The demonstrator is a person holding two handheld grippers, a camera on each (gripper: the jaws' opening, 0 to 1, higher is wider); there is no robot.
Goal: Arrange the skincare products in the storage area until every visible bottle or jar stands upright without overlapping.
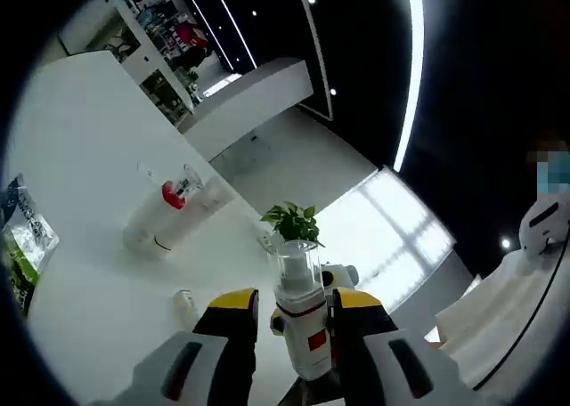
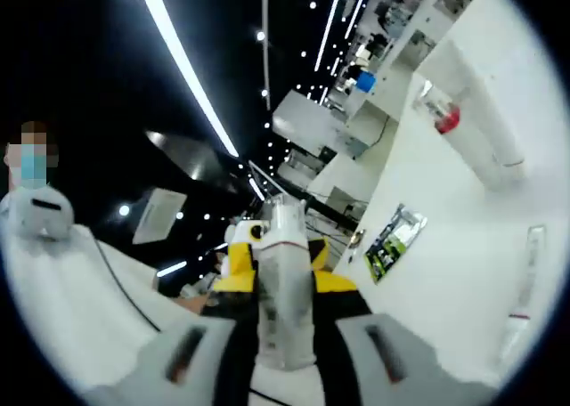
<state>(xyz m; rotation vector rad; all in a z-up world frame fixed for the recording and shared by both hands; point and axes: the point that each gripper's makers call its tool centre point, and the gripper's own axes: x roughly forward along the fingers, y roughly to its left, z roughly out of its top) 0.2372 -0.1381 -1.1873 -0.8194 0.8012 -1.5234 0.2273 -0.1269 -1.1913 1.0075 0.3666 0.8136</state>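
White plastic pump bottle with a clear cap and red label [image 1: 303, 321] stands clamped between the left gripper's [image 1: 294, 312] yellow-tipped jaws; the right gripper [image 2: 283, 268] grips a pale tube [image 2: 283, 290]. Two white tubes [image 1: 165, 215] lie flat mid-table [image 1: 80, 148], unsorted. Beyond: potted plant [image 1: 291, 221], shelving, strip-lit ceiling.

Two pale grey jaws on the left gripper [image 1: 291, 321], each with a dark slot on its upper face, black along the inner side and capped with a yellow tip. Same build on the right gripper [image 2: 283, 277]: grey shells with dark slots, black inner faces, yellow at the tips, though possibly blurred by glare there.
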